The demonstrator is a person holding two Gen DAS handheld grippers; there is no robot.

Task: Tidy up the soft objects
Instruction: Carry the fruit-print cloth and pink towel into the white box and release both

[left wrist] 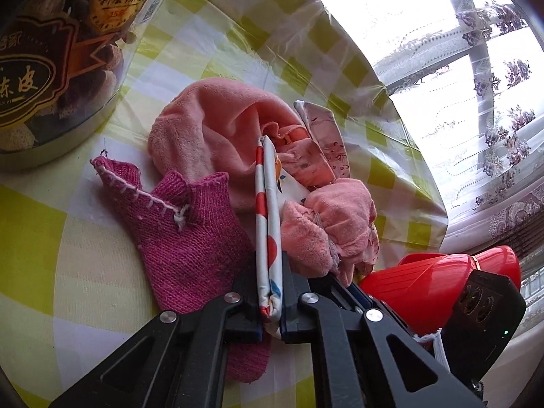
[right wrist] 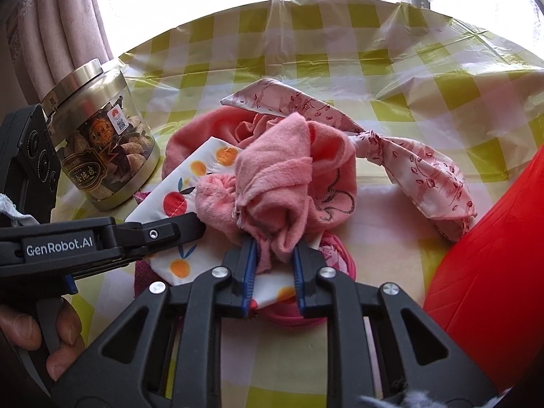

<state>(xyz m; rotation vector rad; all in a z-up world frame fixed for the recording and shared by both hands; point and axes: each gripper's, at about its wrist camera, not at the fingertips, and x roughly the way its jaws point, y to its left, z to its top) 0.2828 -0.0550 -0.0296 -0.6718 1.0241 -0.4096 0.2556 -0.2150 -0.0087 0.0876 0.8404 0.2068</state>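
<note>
A heap of soft things lies on the checked tablecloth [right wrist: 340, 51]. My left gripper [left wrist: 270, 284] is shut on a white fruit-print cloth [left wrist: 268, 204], which stands edge-on between its pads. The right wrist view shows the same gripper [right wrist: 193, 226] from the side, clamping that cloth [right wrist: 176, 200]. My right gripper [right wrist: 272, 272] is shut on a hanging fold of the pink towel [right wrist: 275, 176]. The towel [left wrist: 210, 129] is bunched over the heap. A magenta knitted piece [left wrist: 183, 231] lies flat at the left. A knotted pink patterned scarf [right wrist: 425, 170] trails to the right.
A glass jar [right wrist: 102, 136] with a metal lid stands left of the heap, close to my left gripper. A red plastic container [right wrist: 493, 255] fills the right side. A person's hand [right wrist: 34, 333] holds the left gripper's handle. Curtains [left wrist: 493, 102] and a bright window lie beyond the table's edge.
</note>
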